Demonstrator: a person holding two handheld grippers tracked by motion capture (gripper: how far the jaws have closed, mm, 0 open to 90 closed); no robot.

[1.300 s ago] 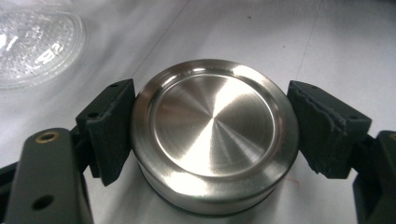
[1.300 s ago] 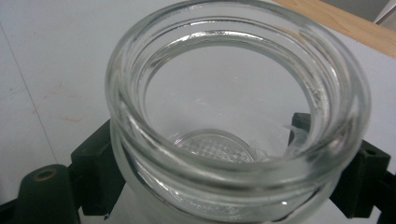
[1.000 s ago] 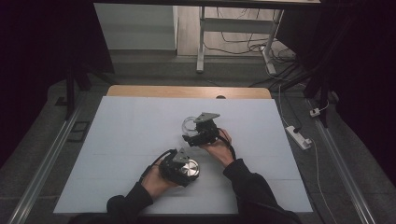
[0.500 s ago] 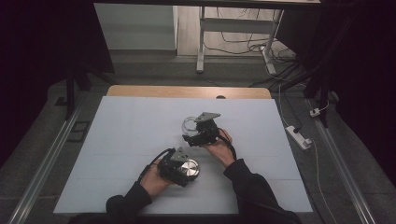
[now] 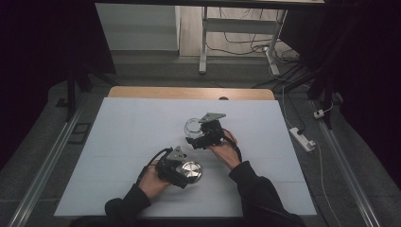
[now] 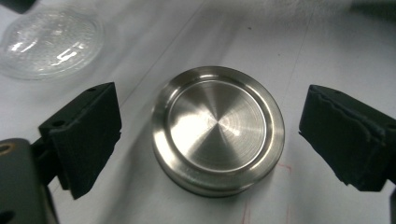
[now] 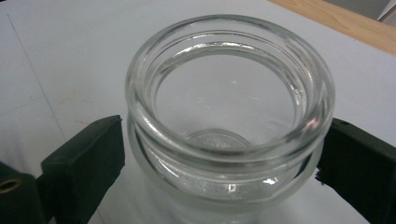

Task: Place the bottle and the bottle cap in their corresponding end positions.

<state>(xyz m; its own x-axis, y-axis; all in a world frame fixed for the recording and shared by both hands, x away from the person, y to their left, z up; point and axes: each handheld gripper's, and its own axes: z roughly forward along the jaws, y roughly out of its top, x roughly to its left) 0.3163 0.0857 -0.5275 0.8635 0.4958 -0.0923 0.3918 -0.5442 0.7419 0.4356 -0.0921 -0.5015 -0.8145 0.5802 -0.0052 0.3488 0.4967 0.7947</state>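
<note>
Jar: clear glass, upright and open-mouthed on the white table, past the middle toward your right; in the high view it sits at, just ahead of your right hand
Lid: round, brushed steel, lying flat on the table, nearer to you than the jar and a little left of it; seen from above at
Left gripper: your jaws stand wide apart, one on each side of the lid, with bare table showing between each pad and the lid's rim; they have just been opening, and nothing is gripped
Right gripper: your jaws flank the jar below its lip; they have just been opening, and the left pad stands just clear of the glass; on the right side the jar's rim hides the pad's edge, so you cannot tell whether it touches
Hands: your left hand holds its gripper low beside the lid; your right hand holds its gripper level, pointing at the jar
Jar and lid: apart, not touching; from the left gripper view the jar shows as a blurred glass shape at the upper left
Table edge: a wooden strip runs along the far side
</note>
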